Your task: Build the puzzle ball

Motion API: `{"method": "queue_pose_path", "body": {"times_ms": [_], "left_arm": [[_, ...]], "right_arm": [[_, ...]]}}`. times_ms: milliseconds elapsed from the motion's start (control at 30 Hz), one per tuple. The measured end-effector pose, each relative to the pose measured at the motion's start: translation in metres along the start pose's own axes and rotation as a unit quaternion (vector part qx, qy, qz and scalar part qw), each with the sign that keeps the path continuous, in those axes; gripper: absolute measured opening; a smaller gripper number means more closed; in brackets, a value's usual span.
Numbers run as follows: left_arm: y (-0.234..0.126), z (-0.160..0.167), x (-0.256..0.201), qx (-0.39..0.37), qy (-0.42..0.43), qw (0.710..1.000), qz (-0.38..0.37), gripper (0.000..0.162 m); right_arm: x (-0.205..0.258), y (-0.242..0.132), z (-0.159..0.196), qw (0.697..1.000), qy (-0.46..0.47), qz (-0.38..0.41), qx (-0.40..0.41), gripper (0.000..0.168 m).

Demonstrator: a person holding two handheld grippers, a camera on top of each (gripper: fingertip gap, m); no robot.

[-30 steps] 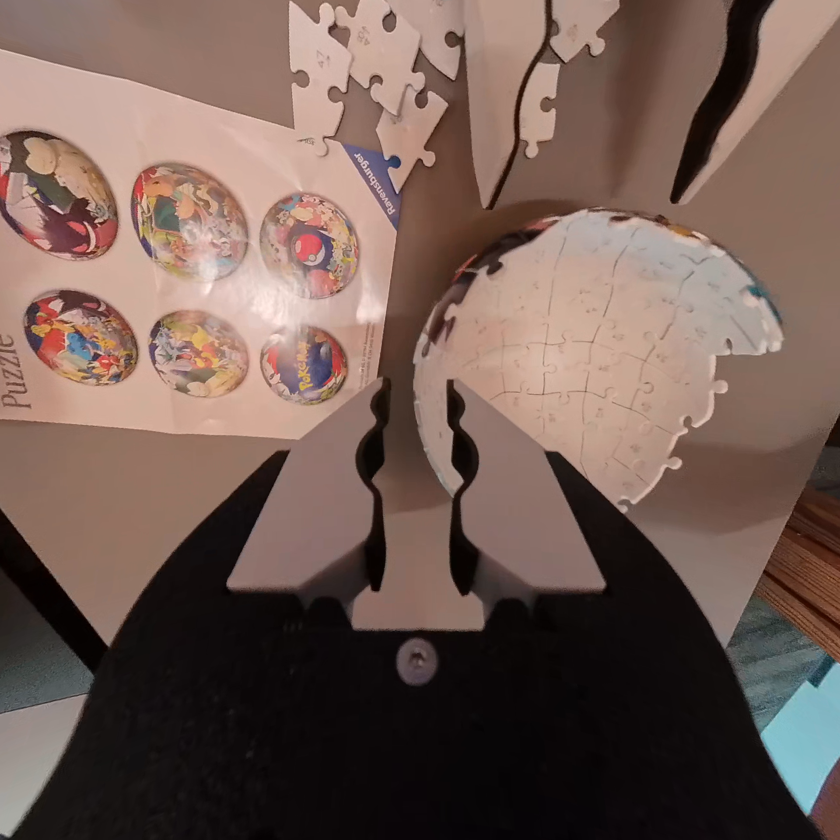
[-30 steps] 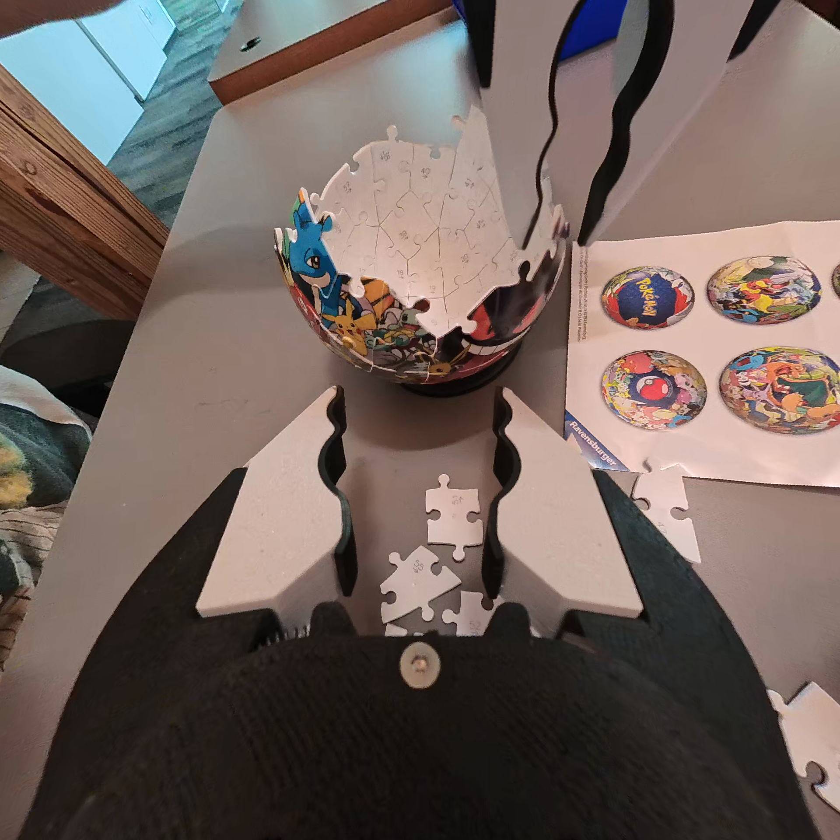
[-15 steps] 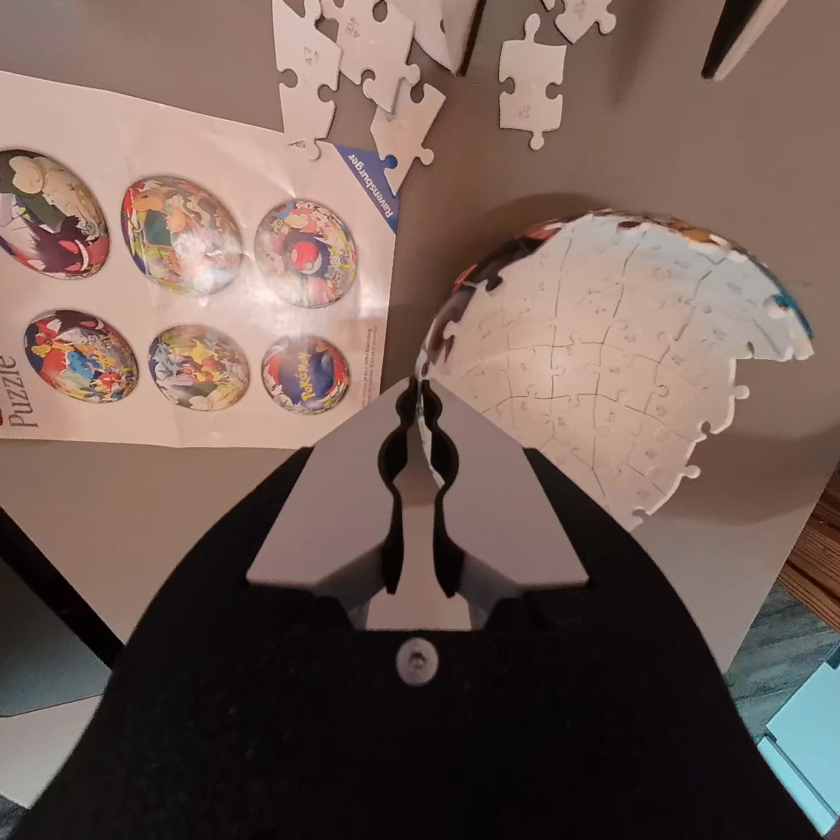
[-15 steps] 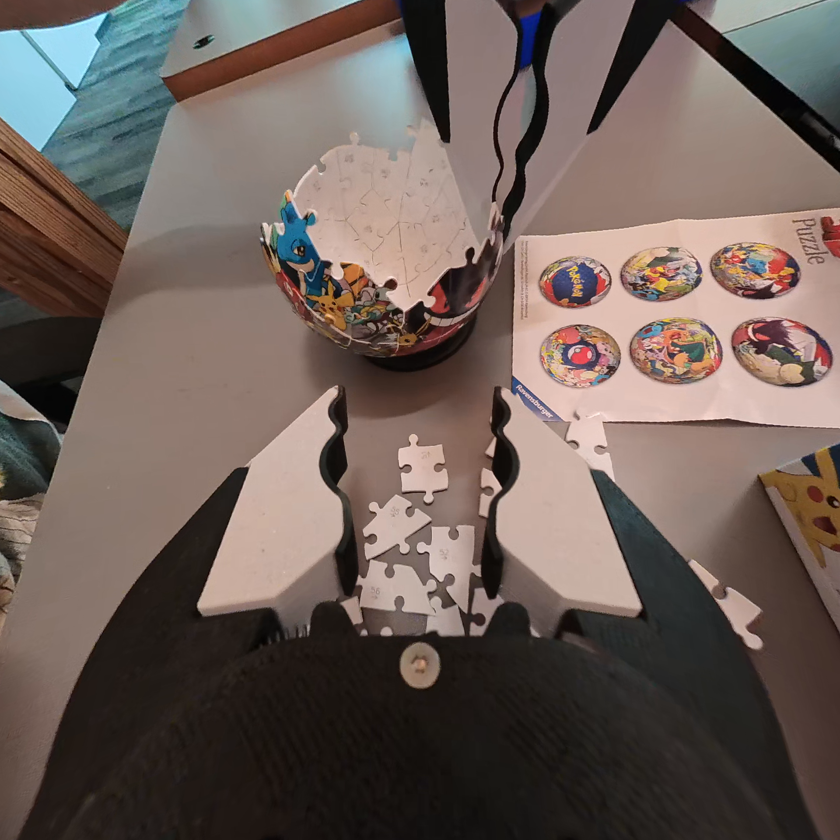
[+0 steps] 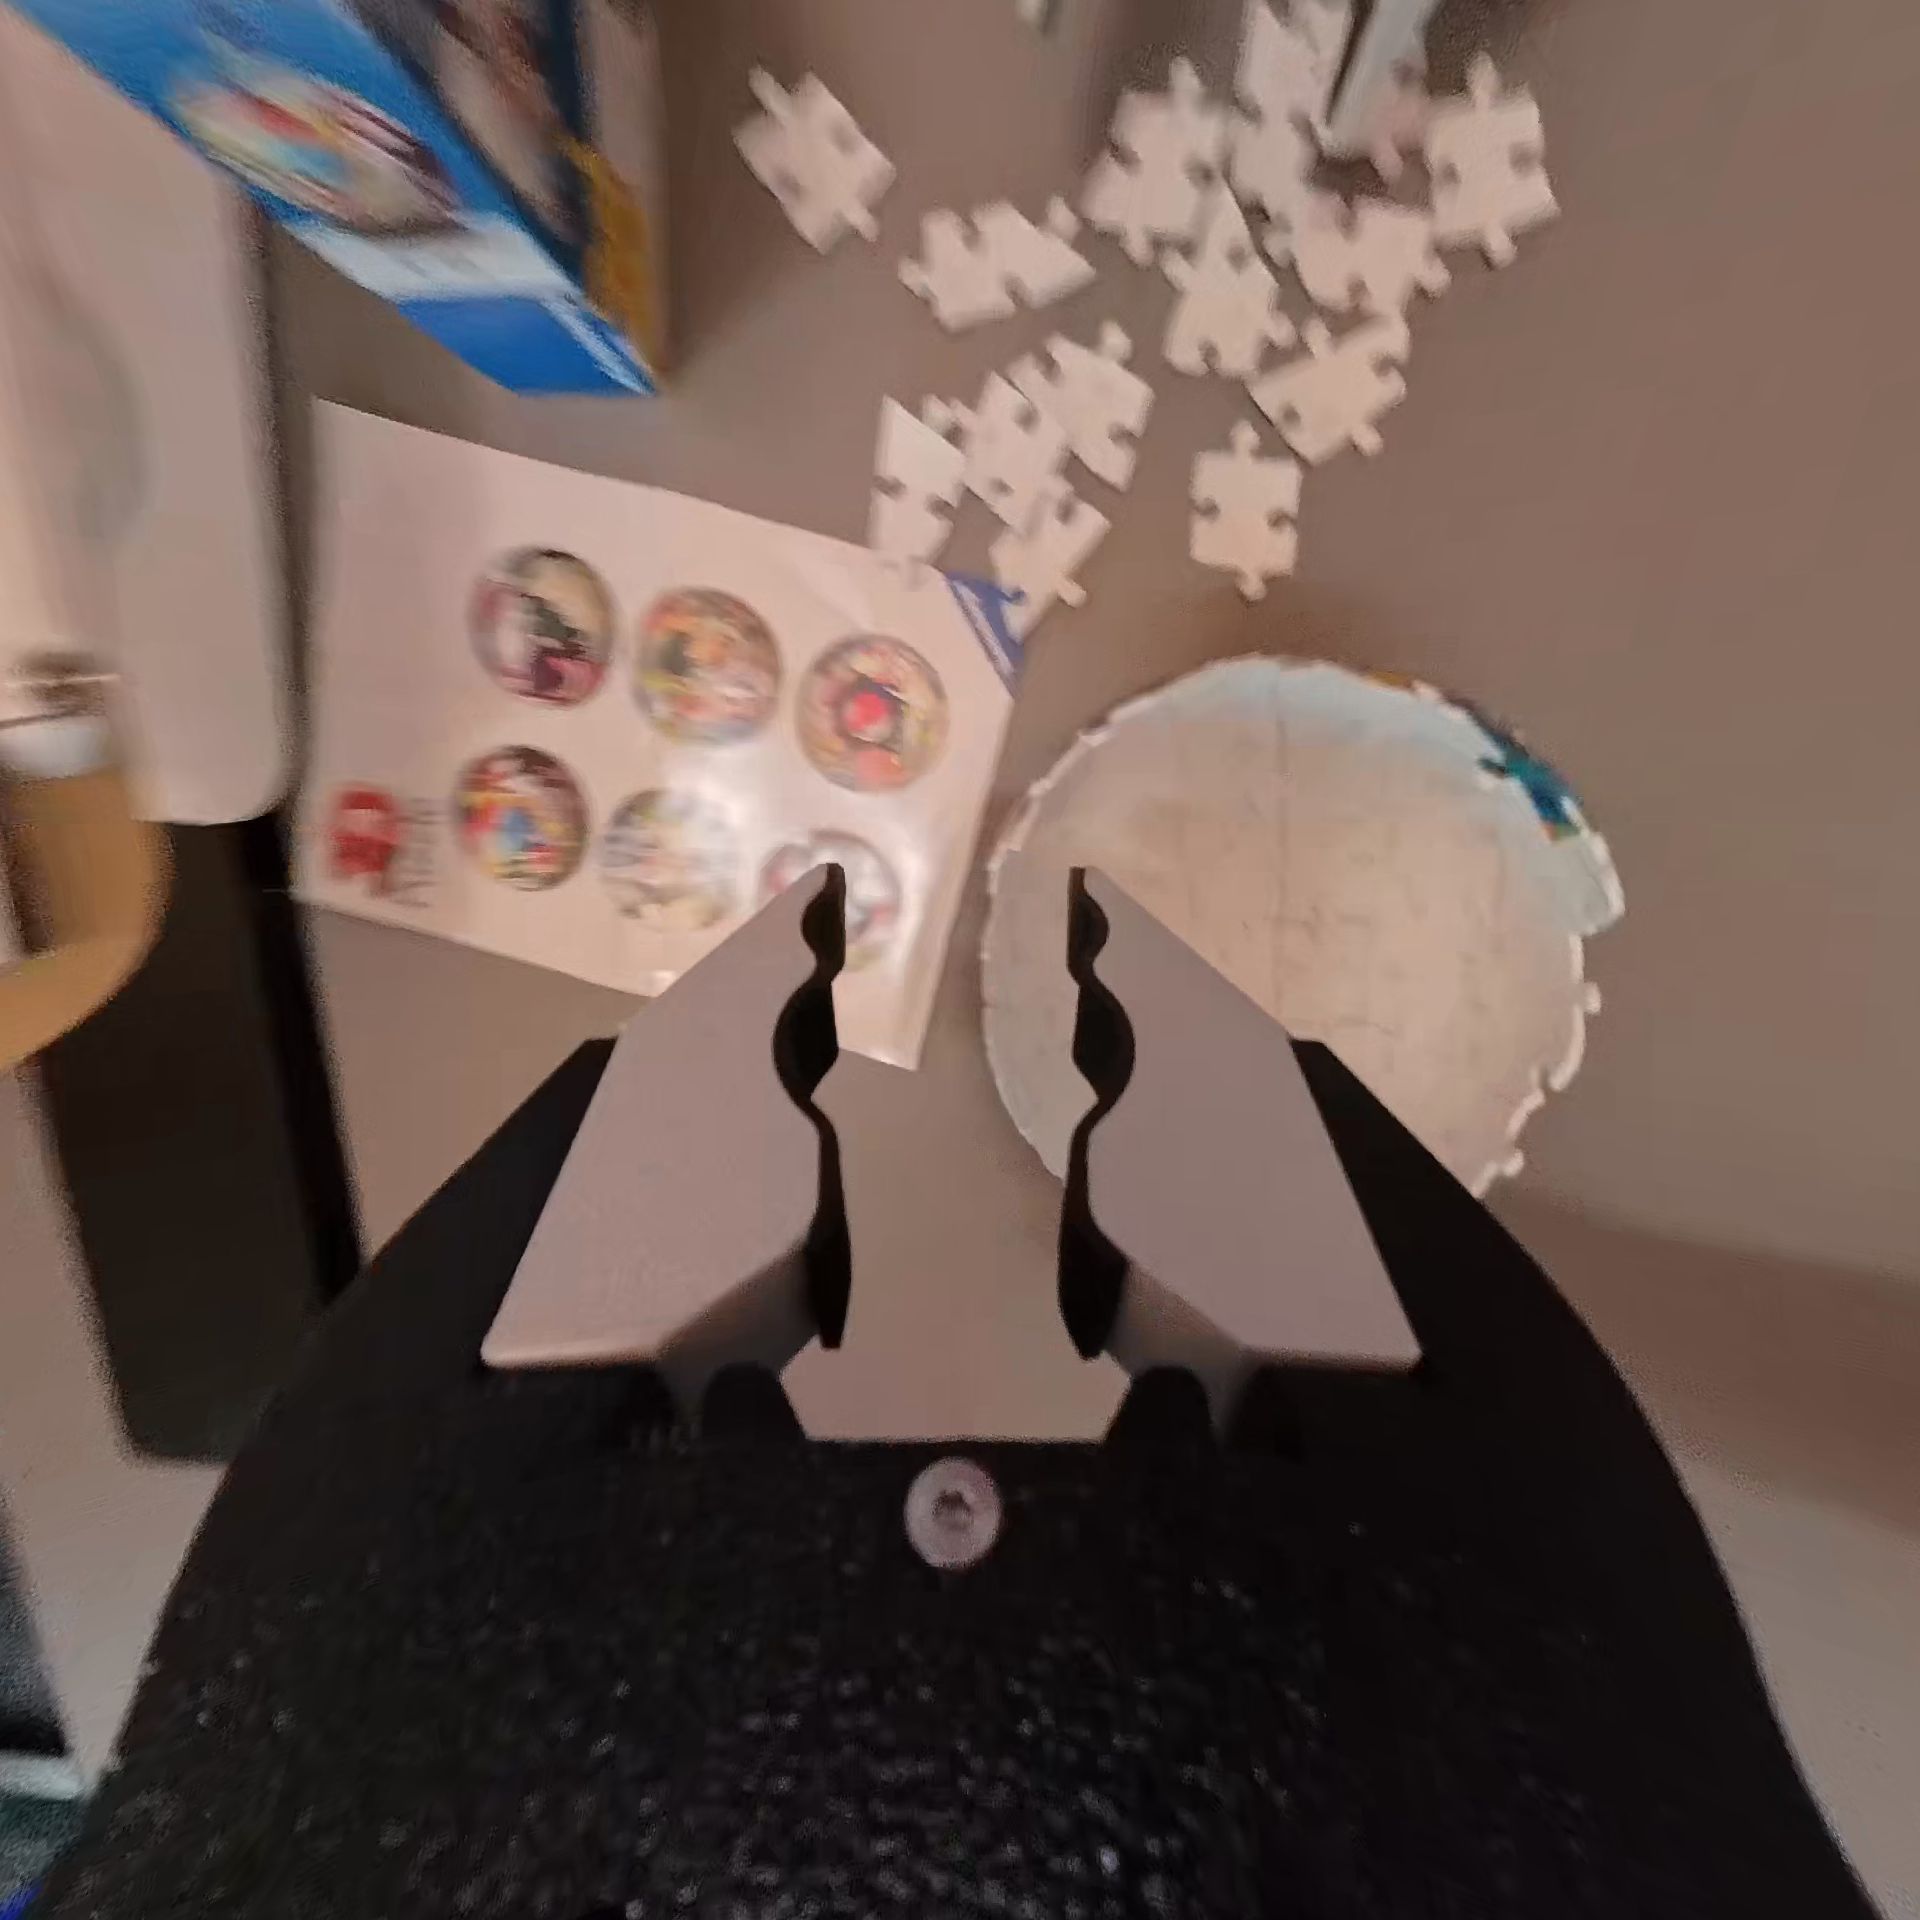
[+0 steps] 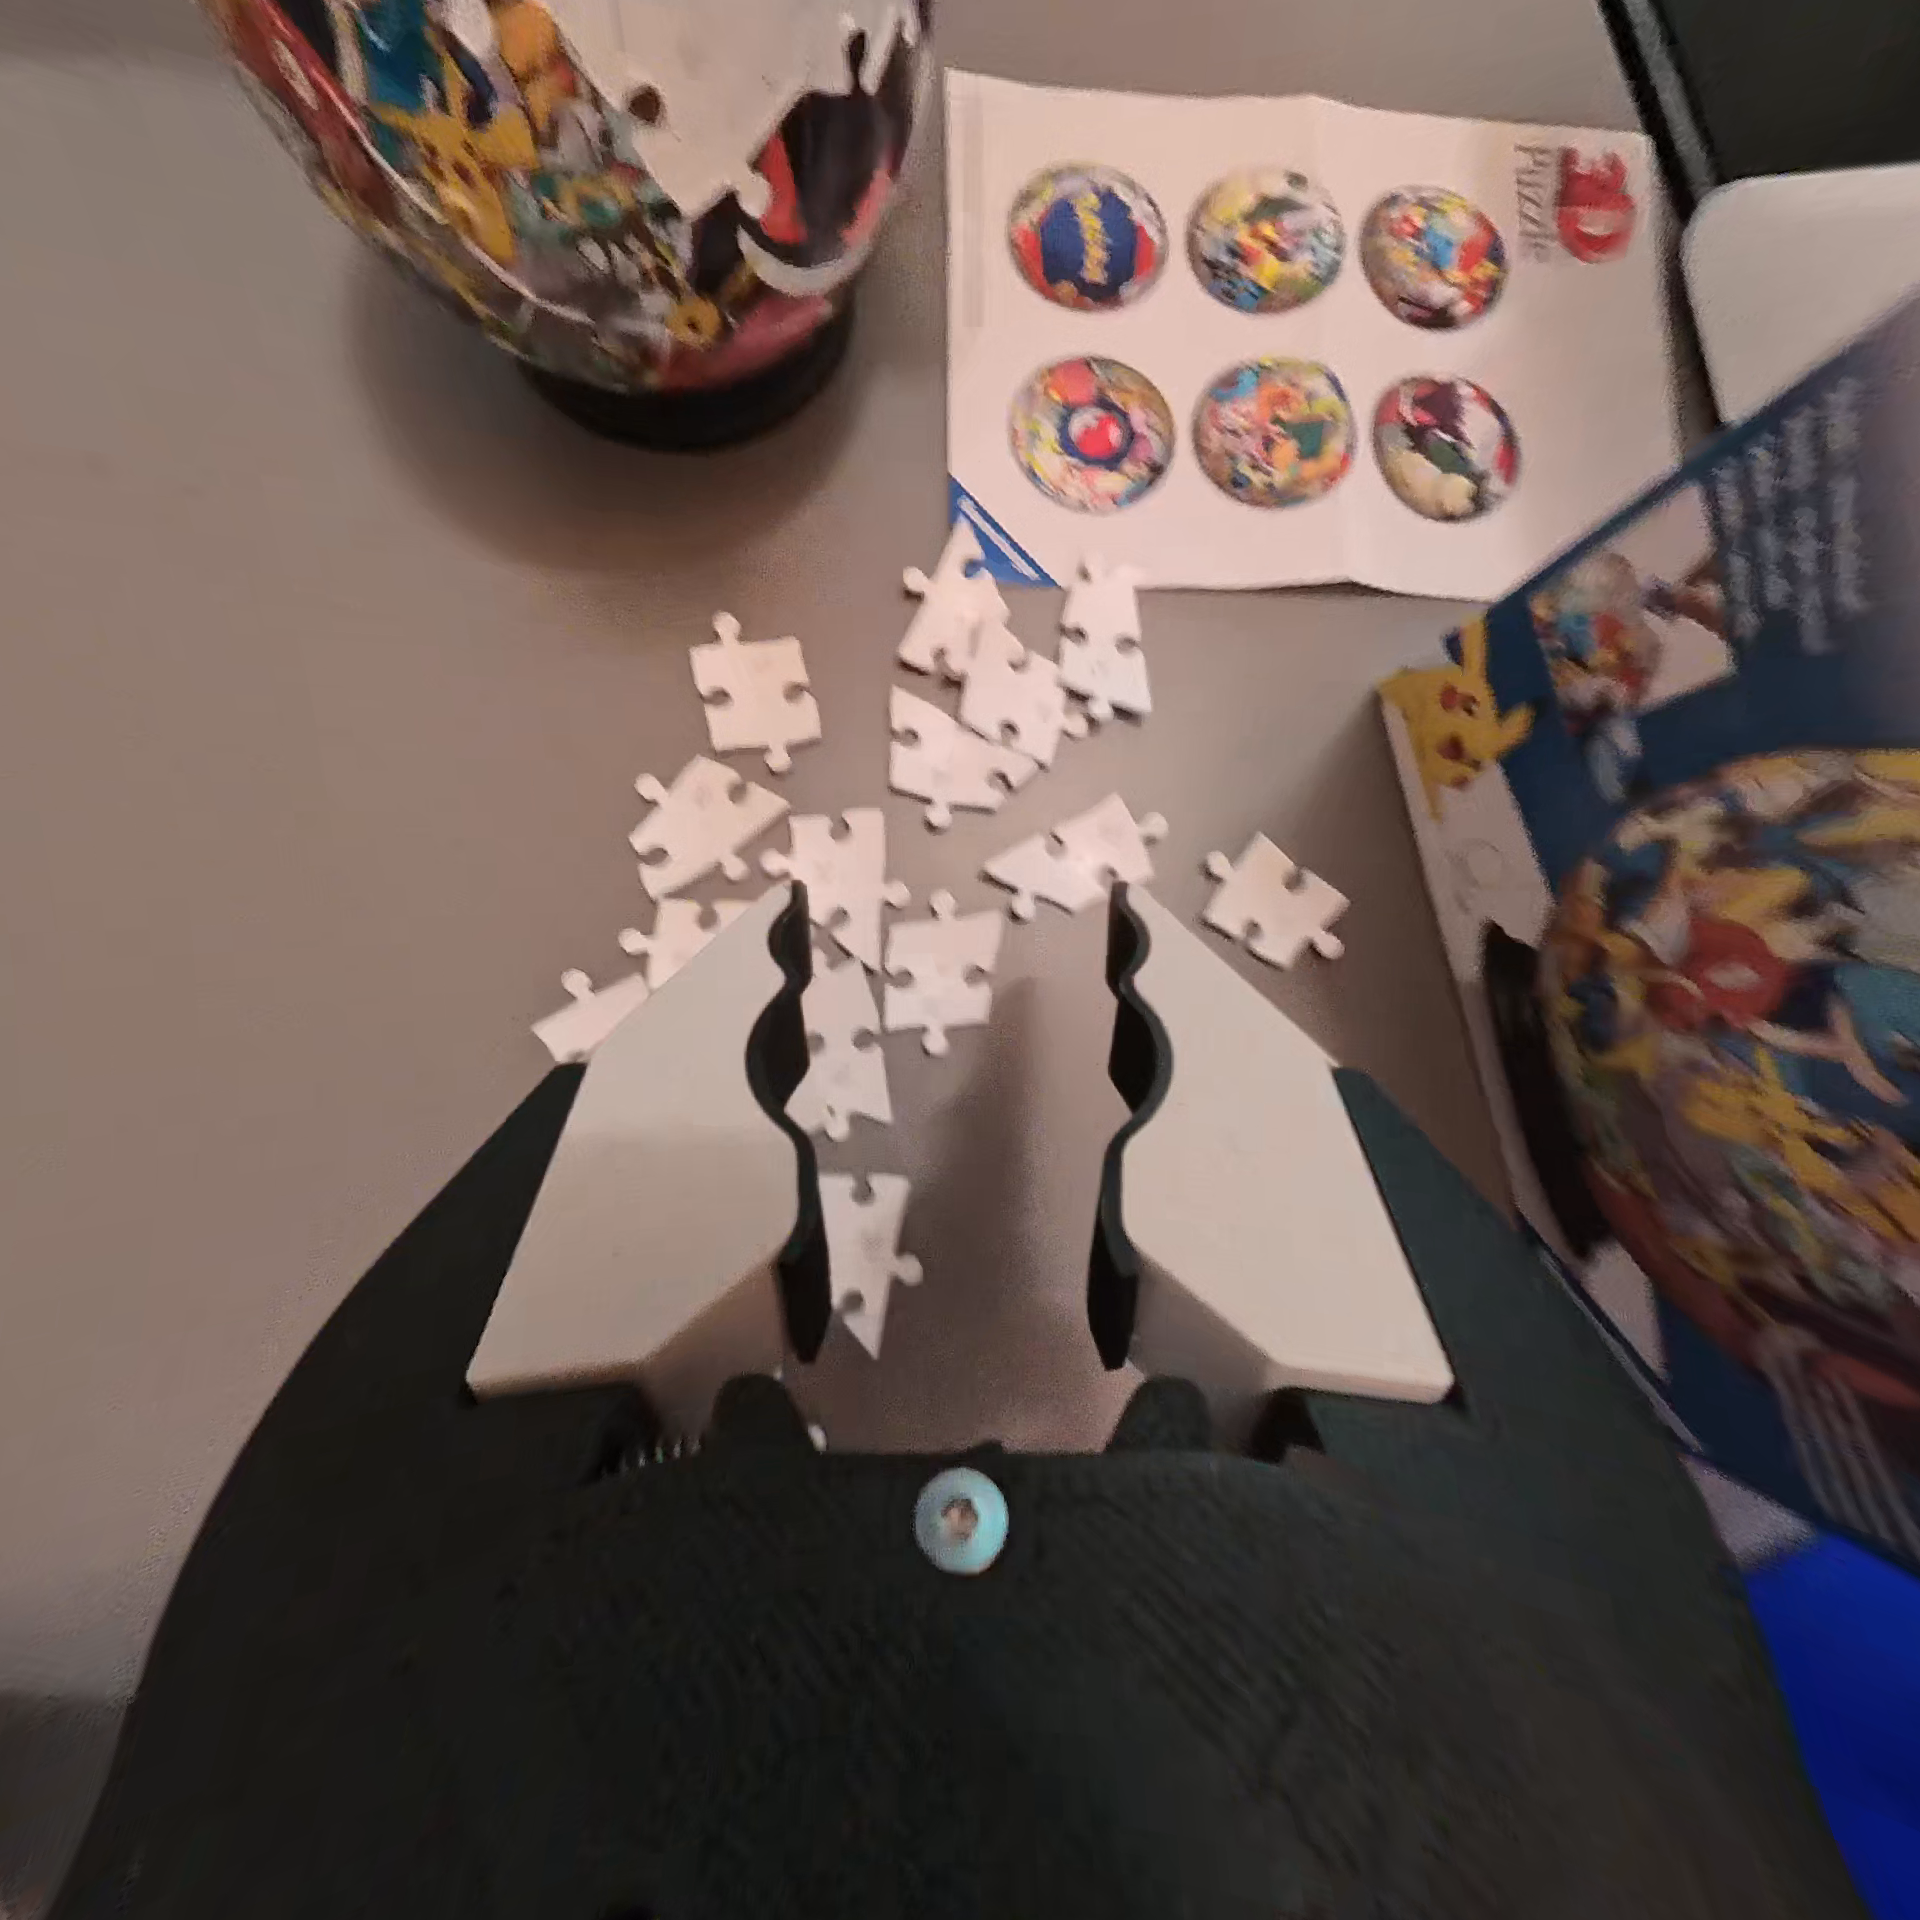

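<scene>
A: What carries it all?

B: A plain grey bench [image 6: 312, 644], matt and bare between the things. Past its edge, left of the left tongs [image 5: 951, 883], the left wrist view shows a dark strip and pale blurred shapes I cannot make out.

A: And the ball?

B: The ball [image 5: 1299, 914] is half built, an open shell with a jagged rim. From above its inside is white, and it lies just right of the left tongs' tips. In the right wrist view the ball [image 6: 582, 187] stands ahead and left of the right tongs [image 6: 956, 899] on a dark round base [image 6: 686, 400], its outside crowded with bright cartoon figures.

A: The tongs themselves?

B: Both pairs are spread apart and grip nothing. Loose pieces [image 6: 862, 831], white side up, lie scattered under and ahead of the right pair.

A: Any print?

B: A white sheet [image 6: 1299, 343] with six coloured ball pictures and some lettering lies ahead and right of the right tongs; a blue box [image 6: 1714, 987] with a printed ball and lettering stands tilted at their right. The writing is blurred.
</scene>
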State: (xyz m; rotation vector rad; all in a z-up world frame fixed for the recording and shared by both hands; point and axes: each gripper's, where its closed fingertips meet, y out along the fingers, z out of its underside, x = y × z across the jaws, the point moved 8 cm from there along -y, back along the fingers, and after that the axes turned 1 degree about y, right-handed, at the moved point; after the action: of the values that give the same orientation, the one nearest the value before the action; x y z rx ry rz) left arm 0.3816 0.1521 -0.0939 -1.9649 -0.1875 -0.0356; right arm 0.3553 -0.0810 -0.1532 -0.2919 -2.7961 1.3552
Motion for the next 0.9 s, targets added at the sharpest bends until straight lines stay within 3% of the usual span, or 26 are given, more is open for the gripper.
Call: {"method": "queue_pose_path", "body": {"times_ms": [133, 267, 400, 667, 900], "left_arm": [[-0.041, 0.001, -0.024, -0.104, -0.035, 0.971, -0.21, 0.044], [-0.065, 0.026, -0.069, -0.227, -0.123, 0.895, -0.363, 0.05], [-0.045, 0.064, -0.116, -0.278, -0.21, 0.866, -0.358, 0.051], [0.007, 0.103, -0.184, -0.227, -0.214, 0.897, -0.312, 0.048], [0.017, 0.105, -0.194, -0.244, -0.225, 0.899, -0.284, 0.047]], "right_arm": [[-0.015, -0.014, 0.003, 0.997, 0.001, 0.077, -0.018, 0.043], [-0.02, 0.015, -0.015, 0.994, 0.02, 0.072, -0.076, 0.043], [-0.02, 0.05, -0.022, 0.996, 0.029, 0.081, -0.04, 0.046], [0.008, 0.078, -0.037, 0.999, -0.044, 0.011, -0.025, 0.044], [0.008, 0.09, -0.038, 1.0, 0.016, 0.007, 0.015, 0.038]]}}
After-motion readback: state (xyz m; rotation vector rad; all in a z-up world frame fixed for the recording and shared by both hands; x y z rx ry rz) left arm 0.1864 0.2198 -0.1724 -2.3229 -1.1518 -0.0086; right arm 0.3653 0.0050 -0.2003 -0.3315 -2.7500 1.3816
